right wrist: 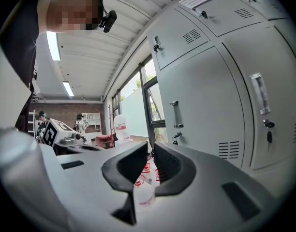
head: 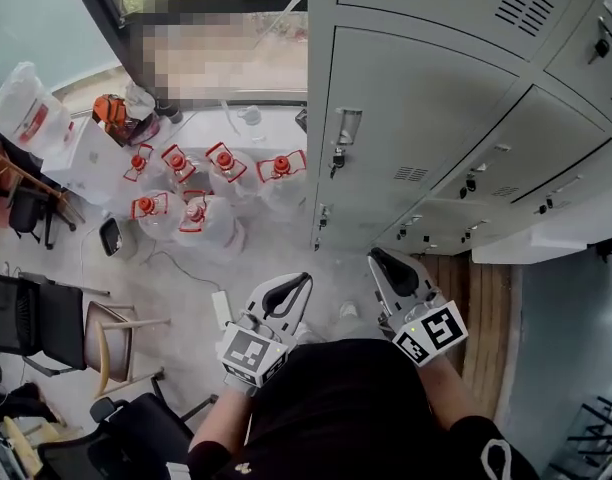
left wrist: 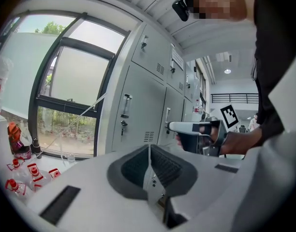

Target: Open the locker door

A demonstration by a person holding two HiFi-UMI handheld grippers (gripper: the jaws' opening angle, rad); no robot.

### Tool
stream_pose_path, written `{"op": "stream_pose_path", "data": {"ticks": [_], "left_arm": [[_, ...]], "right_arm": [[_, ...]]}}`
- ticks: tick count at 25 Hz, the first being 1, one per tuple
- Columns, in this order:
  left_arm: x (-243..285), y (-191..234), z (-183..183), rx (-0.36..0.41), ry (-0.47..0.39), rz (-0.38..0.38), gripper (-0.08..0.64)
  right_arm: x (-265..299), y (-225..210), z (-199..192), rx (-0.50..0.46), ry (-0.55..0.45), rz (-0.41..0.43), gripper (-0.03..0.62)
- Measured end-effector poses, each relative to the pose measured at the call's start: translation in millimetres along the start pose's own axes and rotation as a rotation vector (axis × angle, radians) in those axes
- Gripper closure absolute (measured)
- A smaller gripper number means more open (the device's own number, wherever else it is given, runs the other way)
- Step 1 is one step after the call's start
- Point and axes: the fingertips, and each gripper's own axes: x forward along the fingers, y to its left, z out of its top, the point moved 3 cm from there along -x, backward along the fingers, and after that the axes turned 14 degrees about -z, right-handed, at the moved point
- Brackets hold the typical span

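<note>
My left gripper (head: 304, 282) and right gripper (head: 376, 259) are pressed together, empty. The locker door (head: 426, 118) is closed.

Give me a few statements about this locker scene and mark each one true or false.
1. The locker door with a key hanging in its lock is closed. True.
2. The right gripper is clamped on a door handle. False: its jaws are together on nothing, away from the lockers.
3. Jugs with red caps stand on the floor by the window. True.
4. The left gripper has its jaws wide open. False: they are shut and empty.
</note>
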Motion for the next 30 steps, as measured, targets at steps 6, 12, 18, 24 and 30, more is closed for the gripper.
{"op": "stream_pose_path", "data": {"ticks": [6, 12, 18, 24, 30], "left_arm": [[0.1, 14.9, 15.3, -0.019, -0.041, 0.078, 0.532], [-6.8, 29.5, 27.7, -0.016, -0.049, 0.173, 0.532], [-12.5, 37.4, 31.4, -0.013, -0.061, 0.265, 0.532], [-13.7, 42.7, 31.3, -0.024, -0.062, 0.314, 0.532], [-19.3, 49.5, 33.8, -0.027, -0.065, 0.353, 0.532]], "right_arm": [[34.6, -6.3, 7.6, -0.030, 0.002, 0.021, 0.545], [78.7, -13.2, 16.5, -0.032, -0.011, 0.040, 0.543], [119.0, -22.0, 30.6, -0.020, -0.033, 0.046, 0.522], [150.7, -26.2, 43.8, -0.031, -0.069, 0.025, 0.454], [172.9, -29.3, 46.8, -0.046, -0.062, -0.019, 0.440]]}}
